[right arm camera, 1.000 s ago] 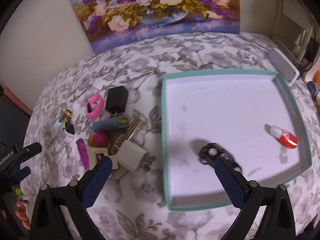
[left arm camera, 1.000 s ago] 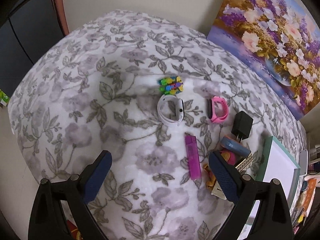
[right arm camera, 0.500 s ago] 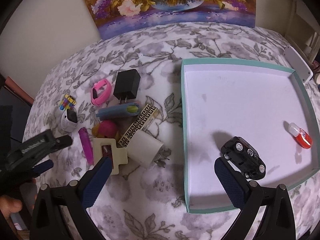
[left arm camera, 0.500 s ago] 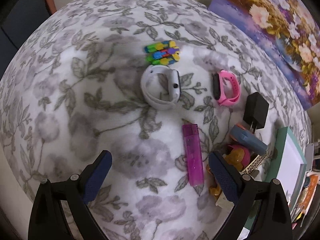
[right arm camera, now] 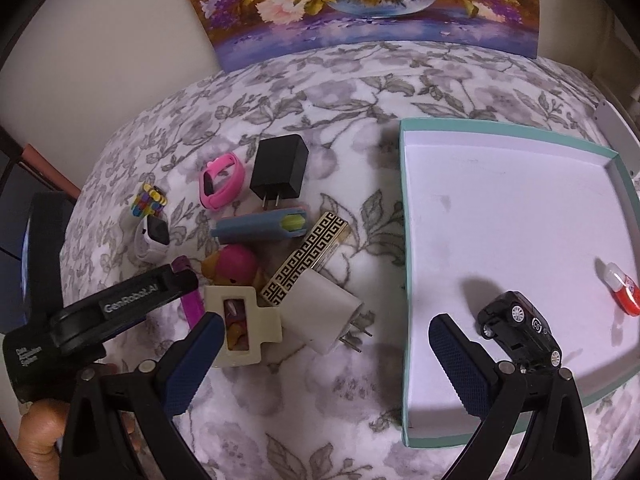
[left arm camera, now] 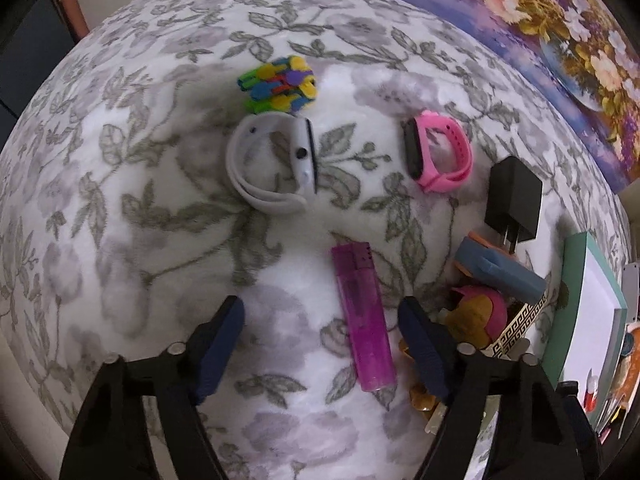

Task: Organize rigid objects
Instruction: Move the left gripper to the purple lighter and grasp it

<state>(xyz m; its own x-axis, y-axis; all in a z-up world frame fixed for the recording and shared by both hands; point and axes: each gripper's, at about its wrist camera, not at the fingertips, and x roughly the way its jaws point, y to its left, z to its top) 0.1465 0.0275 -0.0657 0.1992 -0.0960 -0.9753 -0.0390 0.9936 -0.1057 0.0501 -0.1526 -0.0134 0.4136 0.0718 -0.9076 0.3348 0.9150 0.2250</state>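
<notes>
Closing in on translucent purple plastic lighter [left arm camera: 366, 320], lower centre; left gripper [left arm camera: 322, 346] jaws narrowing, apart, untouching. Next: straddling lighter, clamping, carrying towards teal-rimmed white tray [right arm camera: 405, 264]. Right gripper [right arm camera: 326, 354] apart, empty.

A flower painting [right arm camera: 360, 4] leans behind the floral tablecloth [left arm camera: 120, 200].

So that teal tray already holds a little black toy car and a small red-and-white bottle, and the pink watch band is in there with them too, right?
Not quite. The teal tray does hold the black toy car and the red-and-white bottle, but the pink watch band is not in it. The right wrist view shows it lying on the flowered cloth, beside the black charger.
</notes>
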